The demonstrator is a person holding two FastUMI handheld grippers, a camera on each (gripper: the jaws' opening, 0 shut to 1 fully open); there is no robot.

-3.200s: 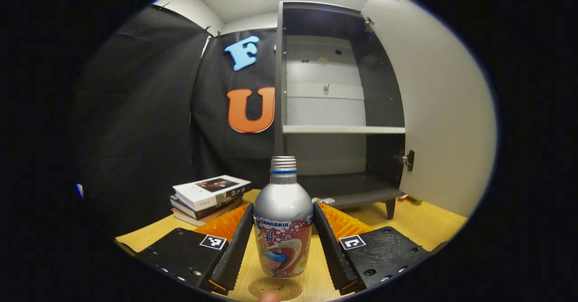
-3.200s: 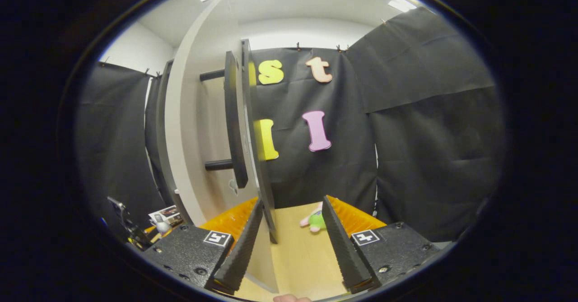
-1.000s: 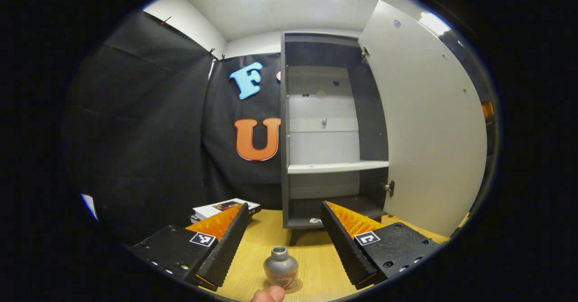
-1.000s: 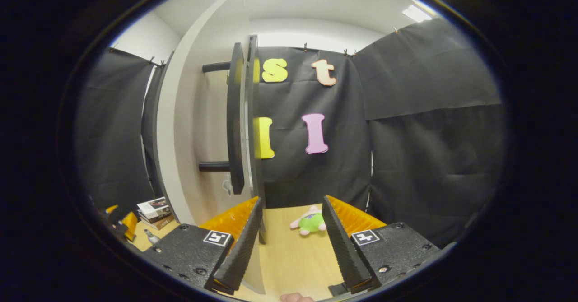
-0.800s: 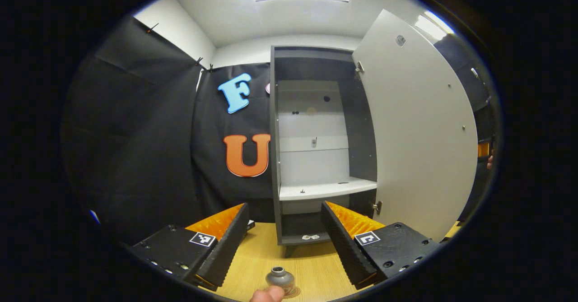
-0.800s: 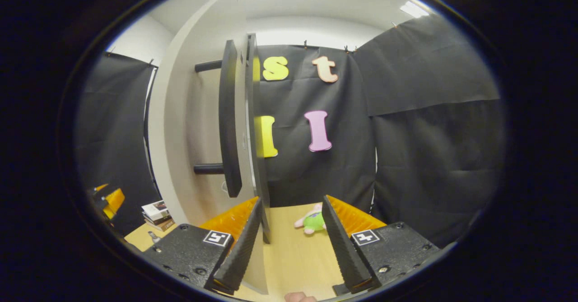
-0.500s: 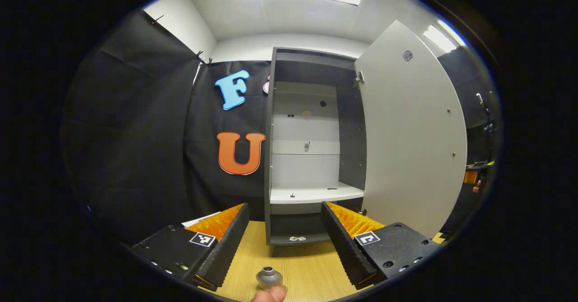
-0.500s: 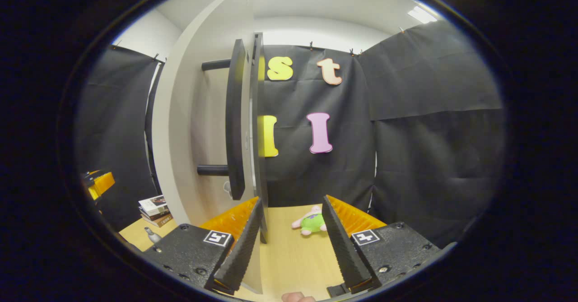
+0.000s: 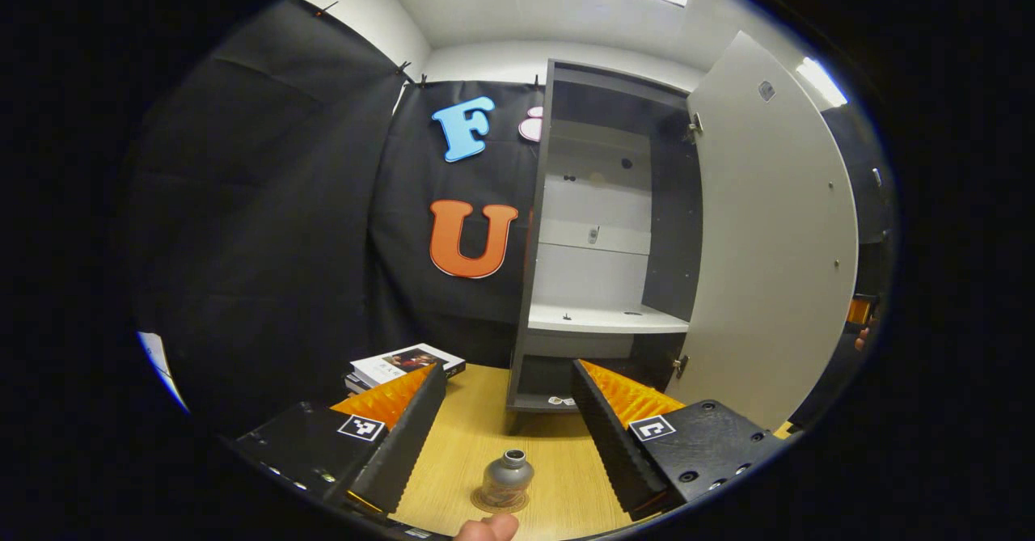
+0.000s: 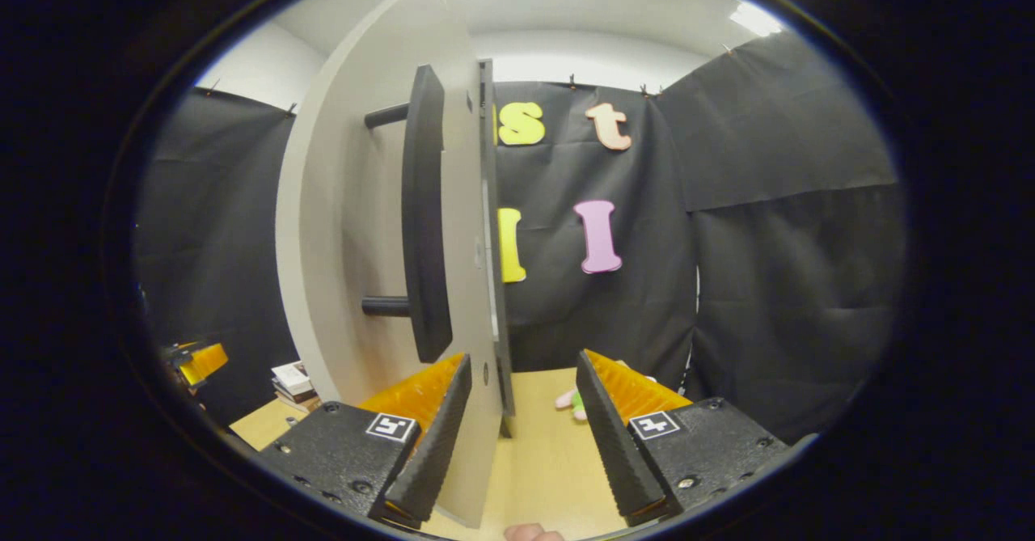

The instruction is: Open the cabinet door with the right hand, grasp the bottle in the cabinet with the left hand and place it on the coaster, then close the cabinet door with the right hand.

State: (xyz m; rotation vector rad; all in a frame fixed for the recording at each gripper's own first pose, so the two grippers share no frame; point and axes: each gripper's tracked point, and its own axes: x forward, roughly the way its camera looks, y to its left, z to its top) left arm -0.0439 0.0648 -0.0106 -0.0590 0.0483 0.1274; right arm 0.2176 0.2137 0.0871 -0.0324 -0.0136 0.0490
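The bottle (image 9: 507, 474) stands upright on the coaster (image 9: 499, 503) at bottom centre, between the left gripper (image 9: 501, 436)'s spread fingers, untouched. The cabinet door (image 9: 772, 234) stands open at right. The right gripper (image 10: 517, 436)'s fingers are apart, straddling the door's edge.

Right gripper view: pink-and-green plush toy (image 10: 571, 400) on the wooden table, mostly hidden behind the right gripper's finger (image 10: 612, 436); stacked books (image 10: 293, 382) cut off by the pale grey cabinet door (image 10: 356, 226). Left gripper view: round coaster (image 9: 498, 503) largely covered by the small silver metal bottle (image 9: 507, 476) standing on it, bottle label too small to make out. Two small items on the cabinet's white shelf (image 9: 602, 320) too tiny to identify.
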